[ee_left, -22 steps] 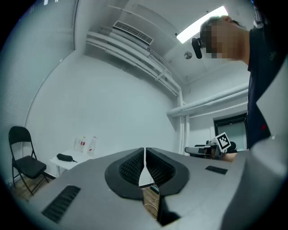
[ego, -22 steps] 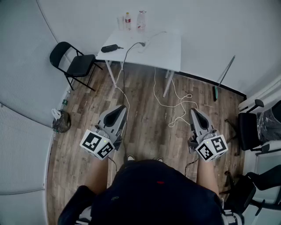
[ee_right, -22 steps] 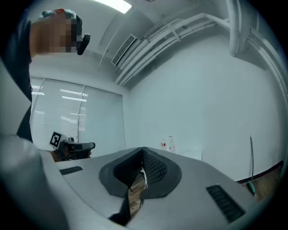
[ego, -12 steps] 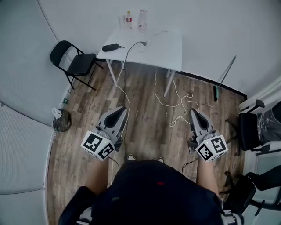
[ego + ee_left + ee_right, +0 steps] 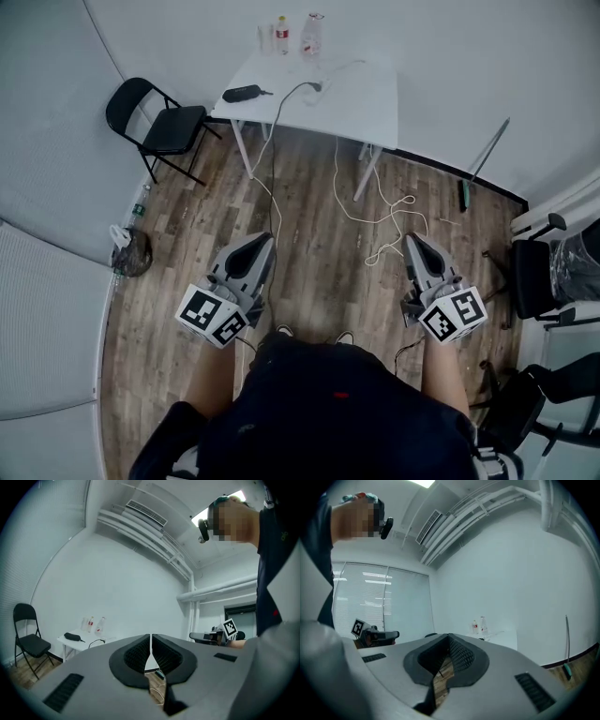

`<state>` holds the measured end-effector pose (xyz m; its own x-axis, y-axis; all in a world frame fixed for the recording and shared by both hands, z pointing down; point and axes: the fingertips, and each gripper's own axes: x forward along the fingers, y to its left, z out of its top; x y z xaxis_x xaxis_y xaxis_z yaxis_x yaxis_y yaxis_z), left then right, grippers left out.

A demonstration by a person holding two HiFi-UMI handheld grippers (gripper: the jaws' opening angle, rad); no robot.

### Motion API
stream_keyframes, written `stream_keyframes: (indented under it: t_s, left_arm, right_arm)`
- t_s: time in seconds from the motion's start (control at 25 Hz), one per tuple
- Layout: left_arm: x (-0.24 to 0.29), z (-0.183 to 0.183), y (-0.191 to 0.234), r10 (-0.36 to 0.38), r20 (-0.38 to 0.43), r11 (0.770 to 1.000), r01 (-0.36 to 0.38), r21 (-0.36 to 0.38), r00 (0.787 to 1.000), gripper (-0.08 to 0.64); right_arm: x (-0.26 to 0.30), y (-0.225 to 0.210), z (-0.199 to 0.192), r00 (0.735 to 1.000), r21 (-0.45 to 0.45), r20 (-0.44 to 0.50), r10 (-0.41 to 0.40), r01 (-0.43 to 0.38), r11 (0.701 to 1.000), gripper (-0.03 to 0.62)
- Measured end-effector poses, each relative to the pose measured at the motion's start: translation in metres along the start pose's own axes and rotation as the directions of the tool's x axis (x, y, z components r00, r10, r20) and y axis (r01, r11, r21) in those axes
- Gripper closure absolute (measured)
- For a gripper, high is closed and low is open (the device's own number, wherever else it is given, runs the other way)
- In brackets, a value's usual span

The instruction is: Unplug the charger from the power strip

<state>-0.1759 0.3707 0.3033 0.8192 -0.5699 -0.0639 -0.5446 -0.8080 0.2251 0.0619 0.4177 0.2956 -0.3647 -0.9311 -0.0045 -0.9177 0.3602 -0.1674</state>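
A white table (image 5: 361, 98) stands against the far wall. On its left end lies a black charger brick (image 5: 242, 93). Its black cable runs right to a plug (image 5: 316, 87) at a white power strip too small to make out. Both grippers are held level over the floor, far short of the table. My left gripper (image 5: 262, 240) is shut and holds nothing, its ribbed pads meeting in the left gripper view (image 5: 150, 637). My right gripper (image 5: 412, 240) is shut and empty too, seen likewise in the right gripper view (image 5: 448, 636). The charger brick (image 5: 73, 636) shows small in the left gripper view.
Two bottles (image 5: 295, 34) stand at the table's back edge. A white cable (image 5: 375, 211) trails over the wooden floor. A black folding chair (image 5: 159, 122) stands left of the table, a dark bin (image 5: 132, 255) by the left wall, office chairs (image 5: 534, 277) at the right.
The table has drifted slightly up and right in the head view. Both grippers keep their places and stay shut.
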Motion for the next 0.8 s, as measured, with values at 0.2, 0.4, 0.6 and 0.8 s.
stream_keyframes:
  t_s: [0.2, 0.4, 0.6, 0.8]
  left_arm:
    - [-0.022, -0.002, 0.032, -0.054, -0.031, 0.998, 0.054, 0.026, 0.998, 0.528]
    - [-0.027, 0.001, 0.069, -0.064, -0.032, 0.998, 0.064, 0.002, 0.997, 0.528]
    - [-0.001, -0.001, 0.097, -0.068, -0.034, 0.998, 0.067, -0.01, 0.997, 0.528]
    - [0.034, 0.001, 0.122, -0.075, -0.04, 0.997, 0.075, 0.002, 0.996, 0.528]
  right_arm:
    - [0.038, 0.028, -0.008, 1.0, 0.011, 0.003, -0.002, 0.002, 1.0, 0.572]
    - [0.067, 0.046, -0.016, 1.0, -0.01, -0.023, -0.017, 0.017, 1.0, 0.572]
    - [0.095, 0.026, -0.019, 0.999, -0.004, -0.03, -0.031, 0.03, 1.0, 0.572]
    - [0.136, -0.004, -0.015, 1.0, -0.001, -0.016, -0.015, 0.015, 1.0, 0.572]
